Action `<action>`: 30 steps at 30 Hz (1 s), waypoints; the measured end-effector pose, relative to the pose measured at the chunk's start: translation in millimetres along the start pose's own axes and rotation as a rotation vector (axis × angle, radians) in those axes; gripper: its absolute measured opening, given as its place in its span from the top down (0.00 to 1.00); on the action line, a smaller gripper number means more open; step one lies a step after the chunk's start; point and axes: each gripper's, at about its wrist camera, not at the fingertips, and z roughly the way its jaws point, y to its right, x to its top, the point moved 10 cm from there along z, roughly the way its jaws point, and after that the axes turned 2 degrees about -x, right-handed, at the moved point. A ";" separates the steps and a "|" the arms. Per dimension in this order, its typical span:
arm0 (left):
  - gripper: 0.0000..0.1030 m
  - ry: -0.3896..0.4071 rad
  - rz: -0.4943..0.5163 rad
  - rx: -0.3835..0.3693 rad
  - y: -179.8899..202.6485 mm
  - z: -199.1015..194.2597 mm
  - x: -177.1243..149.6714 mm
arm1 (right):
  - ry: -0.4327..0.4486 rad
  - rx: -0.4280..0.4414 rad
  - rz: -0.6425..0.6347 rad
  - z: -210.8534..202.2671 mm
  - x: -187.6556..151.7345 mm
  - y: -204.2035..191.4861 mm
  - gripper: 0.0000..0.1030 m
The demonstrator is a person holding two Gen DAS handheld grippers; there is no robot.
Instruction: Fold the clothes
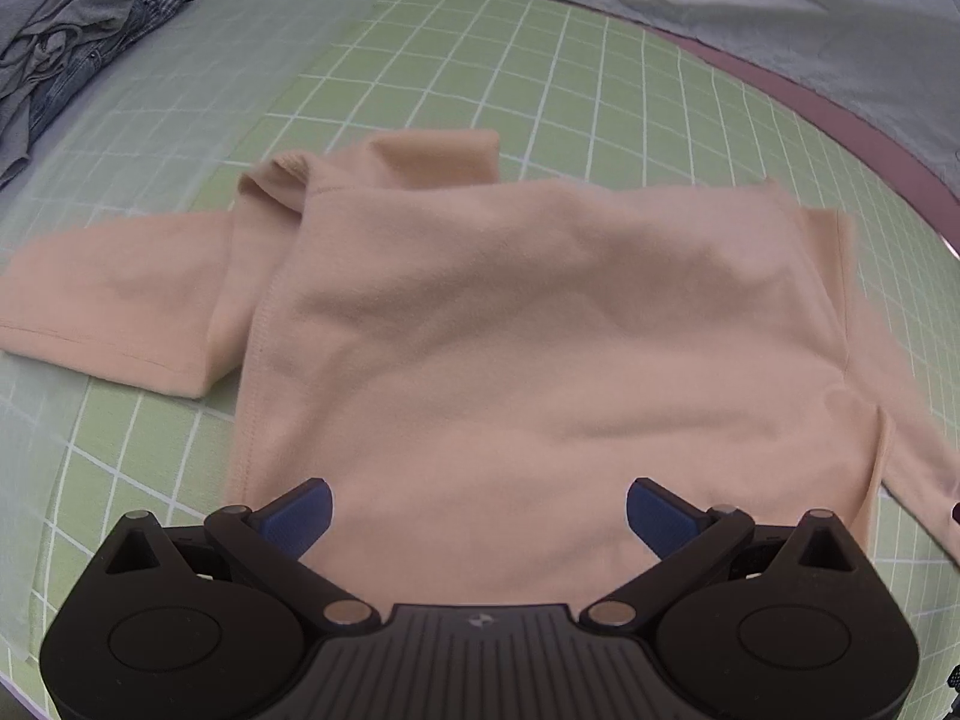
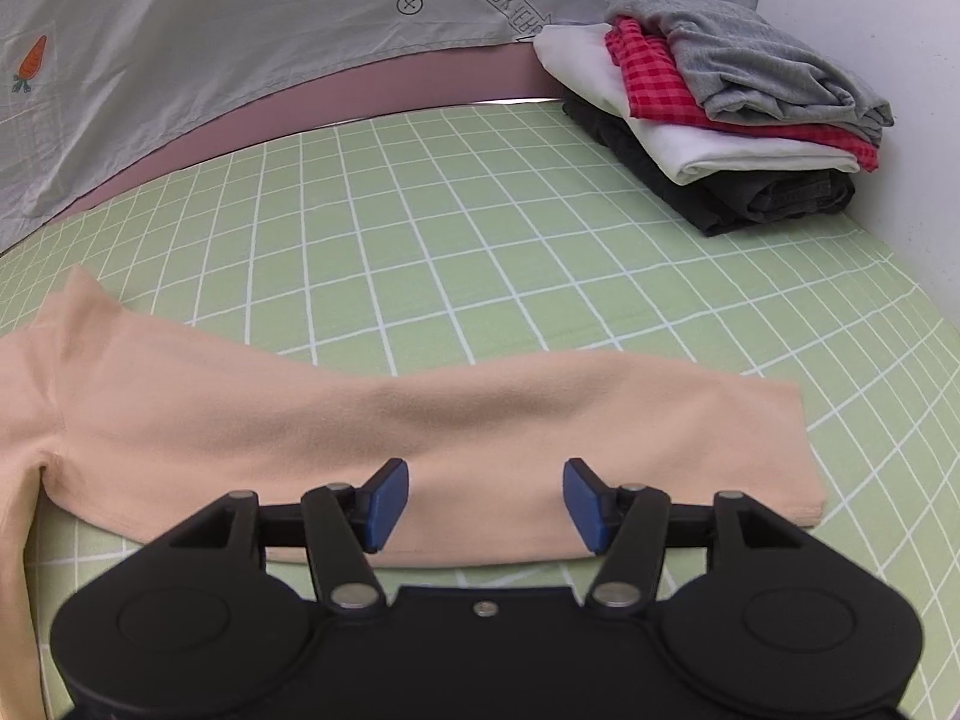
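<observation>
A peach long-sleeved top (image 1: 540, 324) lies spread on the green checked sheet (image 1: 540, 60). Its collar end points away from me and one sleeve (image 1: 108, 306) stretches left. My left gripper (image 1: 479, 519) hovers open over the near hem of the body, blue pads wide apart, nothing between them. In the right wrist view the other sleeve (image 2: 480, 438) lies flat, reaching right to its cuff (image 2: 798, 480). My right gripper (image 2: 486, 504) is open just above the sleeve's near edge, holding nothing.
A stack of folded clothes (image 2: 732, 120), grey on red check on white on black, sits at the far right by a white wall. A heap of unfolded garments (image 1: 90, 42) lies at the far left. A grey printed sheet (image 2: 240, 48) hangs behind.
</observation>
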 end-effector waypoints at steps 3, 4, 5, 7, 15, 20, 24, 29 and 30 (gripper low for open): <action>0.00 0.097 -0.042 0.046 -22.7 -16.5 29.4 | 0.015 0.013 -0.026 1.1 15.2 -16.0 0.30; 0.00 0.126 -0.054 0.066 -29.7 -16.8 41.3 | 0.020 0.017 -0.032 1.9 20.8 -21.7 0.29; 0.00 0.151 -0.065 0.086 -36.9 -17.4 52.2 | 0.024 0.028 -0.034 3.7 27.6 -28.8 0.29; 0.01 0.171 -0.088 0.121 -52.0 -20.3 67.0 | 0.033 0.053 -0.036 7.7 38.6 -45.1 0.27; 0.18 0.173 0.004 0.124 -65.9 4.3 118.2 | 0.039 0.196 -0.080 33.6 77.8 -139.9 0.27; 0.28 0.112 0.138 0.087 -49.0 45.1 143.6 | 0.022 0.264 -0.137 47.5 87.3 -195.4 0.31; 0.28 0.078 0.173 0.026 -37.7 64.0 145.7 | 0.010 0.304 -0.133 51.4 90.5 -217.5 0.32; 0.46 0.057 0.182 0.010 -37.5 77.6 142.8 | -0.006 0.372 -0.174 54.7 88.9 -244.0 0.36; 0.49 0.060 0.172 0.007 -38.5 78.8 144.1 | -0.010 0.377 -0.187 55.9 88.5 -248.8 0.39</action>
